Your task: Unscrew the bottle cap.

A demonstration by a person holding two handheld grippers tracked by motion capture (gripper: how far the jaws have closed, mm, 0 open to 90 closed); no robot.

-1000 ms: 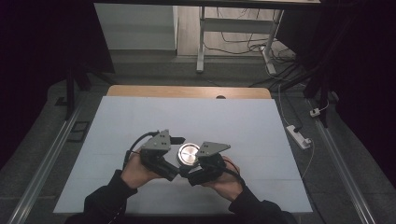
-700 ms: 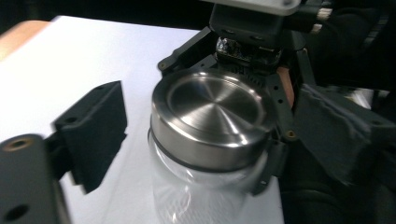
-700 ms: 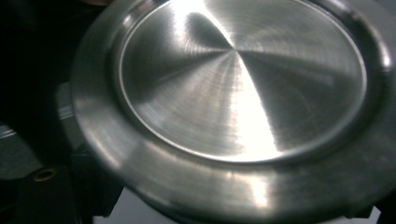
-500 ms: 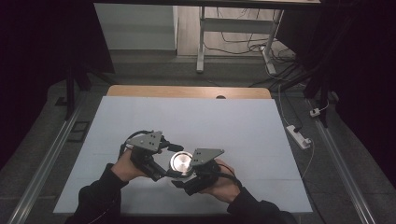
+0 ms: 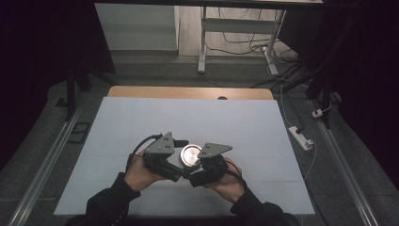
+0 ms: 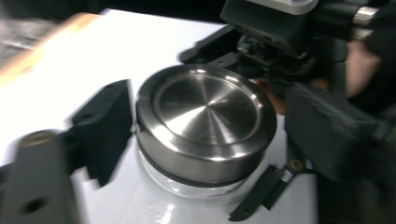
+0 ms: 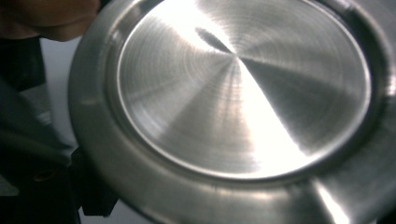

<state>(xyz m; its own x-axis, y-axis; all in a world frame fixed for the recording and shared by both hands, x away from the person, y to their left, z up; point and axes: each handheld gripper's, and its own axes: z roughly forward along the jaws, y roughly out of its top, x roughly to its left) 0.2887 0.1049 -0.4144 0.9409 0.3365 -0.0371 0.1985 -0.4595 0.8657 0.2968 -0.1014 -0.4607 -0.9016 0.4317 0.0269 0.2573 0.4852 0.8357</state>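
A small glass jar with a brushed steel lid (image 5: 190,154) is on the white table (image 5: 244,127), between my two grippers. My left gripper (image 5: 180,149) comes in from the left. In the left gripper view its black jaws have just been opening and flank the lid (image 6: 205,112). The left gripper (image 6: 215,122) has its left jaw at the lid's rim and its right jaw a little clear of it. My right gripper (image 5: 194,165) comes from the right and is shut low on the jar's glass body (image 6: 201,186). In the right gripper view, the lid (image 7: 243,88) is very near.
The white board covers a wooden tabletop whose far edge (image 5: 188,92) shows beyond it. Metal rails run along both sides of the table. A white power strip (image 5: 301,136) lies on the floor to the right. Cables and table legs are beyond the far edge.
Half a second ago both hands and the jar were slightly lower and further left; they have come back toward the table's middle. The left gripper now sits closer beside the lid.
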